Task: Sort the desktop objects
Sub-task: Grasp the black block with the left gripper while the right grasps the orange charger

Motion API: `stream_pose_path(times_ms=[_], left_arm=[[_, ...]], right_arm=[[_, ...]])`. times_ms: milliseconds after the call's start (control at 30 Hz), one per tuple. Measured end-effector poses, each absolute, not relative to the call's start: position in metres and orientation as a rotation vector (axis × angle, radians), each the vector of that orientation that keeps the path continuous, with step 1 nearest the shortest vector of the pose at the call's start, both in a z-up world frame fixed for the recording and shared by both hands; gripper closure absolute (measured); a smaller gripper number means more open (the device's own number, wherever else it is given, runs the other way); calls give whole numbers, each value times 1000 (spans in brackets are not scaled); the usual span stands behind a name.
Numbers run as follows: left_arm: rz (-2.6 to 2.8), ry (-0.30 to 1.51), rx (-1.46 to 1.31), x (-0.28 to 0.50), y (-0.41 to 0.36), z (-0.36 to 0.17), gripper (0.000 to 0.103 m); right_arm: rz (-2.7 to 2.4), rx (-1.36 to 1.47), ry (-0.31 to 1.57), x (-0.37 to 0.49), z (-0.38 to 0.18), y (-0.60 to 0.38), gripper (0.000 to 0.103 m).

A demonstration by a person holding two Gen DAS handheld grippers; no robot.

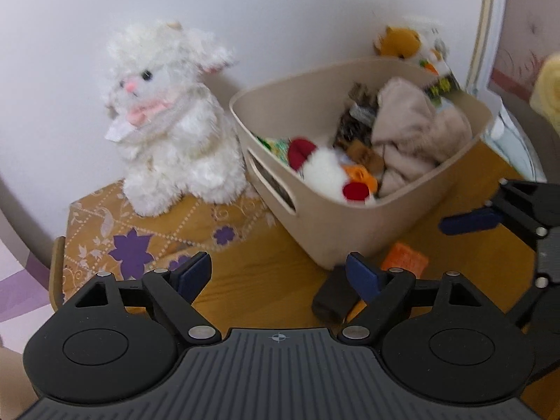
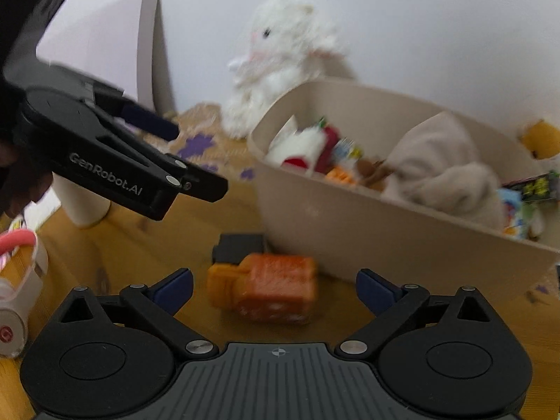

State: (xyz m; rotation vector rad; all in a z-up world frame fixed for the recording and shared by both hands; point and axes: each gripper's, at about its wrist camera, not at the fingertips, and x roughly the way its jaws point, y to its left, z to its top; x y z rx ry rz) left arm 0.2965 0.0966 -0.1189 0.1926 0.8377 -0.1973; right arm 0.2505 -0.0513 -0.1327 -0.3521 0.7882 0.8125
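Observation:
My right gripper (image 2: pixel 274 288) is open, and an orange block-shaped toy (image 2: pixel 266 290) lies on the wooden table between its blue pads, untouched. A black block (image 2: pixel 241 248) sits just behind the toy, against the beige bin (image 2: pixel 350 231). My left gripper (image 1: pixel 278 273) is open too, with nothing between its fingers. The black block (image 1: pixel 332 297) is by its right finger, partly hidden, and the orange toy (image 1: pixel 406 260) peeks out beyond it. The bin (image 1: pixel 350 231) holds a beige plush, a white-and-red plush and small packets. One right gripper finger (image 1: pixel 469 220) shows at the right edge.
A white plush rabbit (image 1: pixel 171 119) sits on a patterned cloth (image 1: pixel 140 238) left of the bin, against the wall. A yellow-brown plush (image 1: pixel 399 42) is behind the bin. White headphones (image 2: pixel 14 315) and a white cup (image 2: pixel 84 206) stand at the left. The left gripper (image 2: pixel 199 159) hangs upper left.

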Motion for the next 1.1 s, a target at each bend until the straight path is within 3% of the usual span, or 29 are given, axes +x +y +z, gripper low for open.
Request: stream_pose_path(times_ms=[367,900,1100], left_arm=[[-273,938,239,310,87,-157,18],[-331,979,296,320,70,-179,18],[-347,986,298,328,56,-186,19]], right_arm=[[763,-459,774,251,-160,-32,2],[745,-599,736,278,-165,-90,2],[742,-566,768,285,-168,-97,7]])
